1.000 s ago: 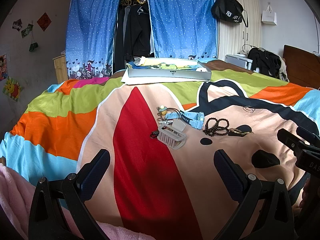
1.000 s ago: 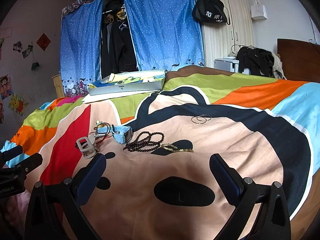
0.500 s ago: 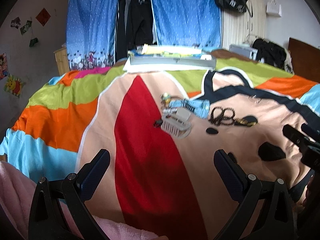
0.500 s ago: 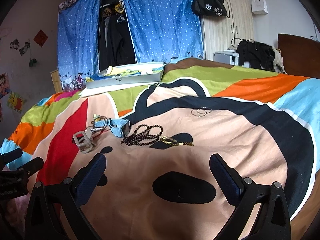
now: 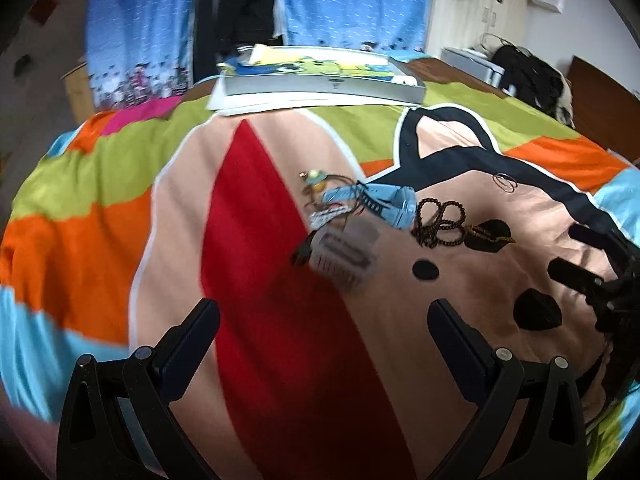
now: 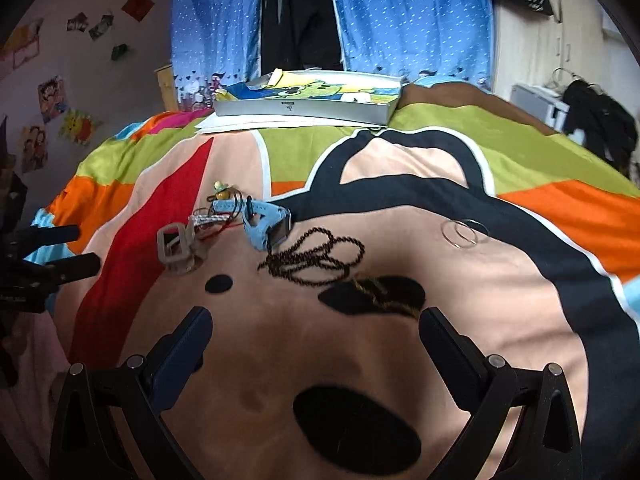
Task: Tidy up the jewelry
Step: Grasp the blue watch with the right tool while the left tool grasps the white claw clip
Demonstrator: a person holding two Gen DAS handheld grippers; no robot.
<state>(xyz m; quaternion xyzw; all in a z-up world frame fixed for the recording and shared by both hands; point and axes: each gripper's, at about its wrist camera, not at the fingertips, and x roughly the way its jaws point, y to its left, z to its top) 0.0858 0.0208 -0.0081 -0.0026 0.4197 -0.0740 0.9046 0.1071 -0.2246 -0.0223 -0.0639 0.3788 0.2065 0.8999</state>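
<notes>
Two black tools, both spread wide and empty

The left black two-finger tool (image 5: 322, 320) holds its dark-blue-padded fingers (image 5: 196, 334) wide apart, gripping nothing. The right black two-finger tool (image 6: 314, 330) is equally spread, its padded fingers (image 6: 448, 344) empty.

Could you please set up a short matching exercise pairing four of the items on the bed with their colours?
Items:
1. watch
2. bead string
3. thin hoops
4. small chain

Colours:
A. gold
B. light blue
C. silvery
D. dark brown

Pairs: 1-B, 2-D, 3-C, 4-A
</notes>
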